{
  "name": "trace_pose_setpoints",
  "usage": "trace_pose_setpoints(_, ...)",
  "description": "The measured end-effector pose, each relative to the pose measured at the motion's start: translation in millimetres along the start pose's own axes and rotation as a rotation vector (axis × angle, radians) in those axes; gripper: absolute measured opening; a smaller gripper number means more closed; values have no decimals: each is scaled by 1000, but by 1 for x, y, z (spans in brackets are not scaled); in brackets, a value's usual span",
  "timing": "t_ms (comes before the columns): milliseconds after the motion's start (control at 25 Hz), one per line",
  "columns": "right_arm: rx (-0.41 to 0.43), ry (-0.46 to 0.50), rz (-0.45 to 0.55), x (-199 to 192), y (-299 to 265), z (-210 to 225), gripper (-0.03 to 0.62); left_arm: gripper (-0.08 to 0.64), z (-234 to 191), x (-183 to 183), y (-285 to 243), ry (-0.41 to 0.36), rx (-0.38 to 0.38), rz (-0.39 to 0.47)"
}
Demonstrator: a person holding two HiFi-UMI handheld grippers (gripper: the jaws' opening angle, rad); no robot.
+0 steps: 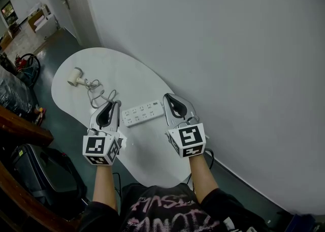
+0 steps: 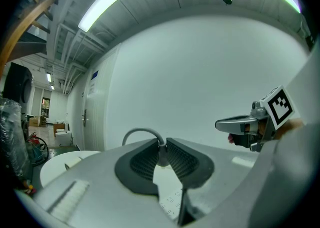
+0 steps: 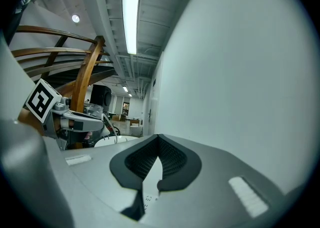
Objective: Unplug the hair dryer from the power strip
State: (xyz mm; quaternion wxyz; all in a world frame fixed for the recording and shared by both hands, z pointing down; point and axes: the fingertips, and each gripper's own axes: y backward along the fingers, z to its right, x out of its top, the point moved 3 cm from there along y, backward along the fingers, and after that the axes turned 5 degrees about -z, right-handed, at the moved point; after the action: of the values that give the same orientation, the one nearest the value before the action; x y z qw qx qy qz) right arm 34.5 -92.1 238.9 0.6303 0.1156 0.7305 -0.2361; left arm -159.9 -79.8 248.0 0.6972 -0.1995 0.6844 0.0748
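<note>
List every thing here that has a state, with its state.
hair dryer: lying on its side on the table.
cord: loosely coiled, pinched by the left gripper.
power strip: lying flat; no plug seen in it.
left gripper: shut on cord.
right gripper: shut, empty.

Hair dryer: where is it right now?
In the head view, the hair dryer lies at the far left end of the table, beyond the left gripper.

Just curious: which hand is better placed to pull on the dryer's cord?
Probably left: the left gripper is shut on the grey cord beside the power strip; the right gripper is shut, empty.
</note>
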Motion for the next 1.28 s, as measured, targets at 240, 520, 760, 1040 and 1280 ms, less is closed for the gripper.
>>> trace_pose_setpoints(240,2,1,-8,-2,1,2,11,54,2,0,-1,-1,3,1)
trace_pose_setpoints(520,5,9,-12,-1,2,3,9,55,3,0,-1,-7,10,4)
trace_pose_setpoints(760,6,20,-20,-3,3,1,9,55,3,0,1,-9,13,15)
trace_pose_setpoints(1040,3,20,-23,-3,3,0,9,55,4,-2,3,-15,4,12)
trace_pose_setpoints(1280,7,22,-24,-3,4,-1,9,55,6,-5,3,-23,4,4)
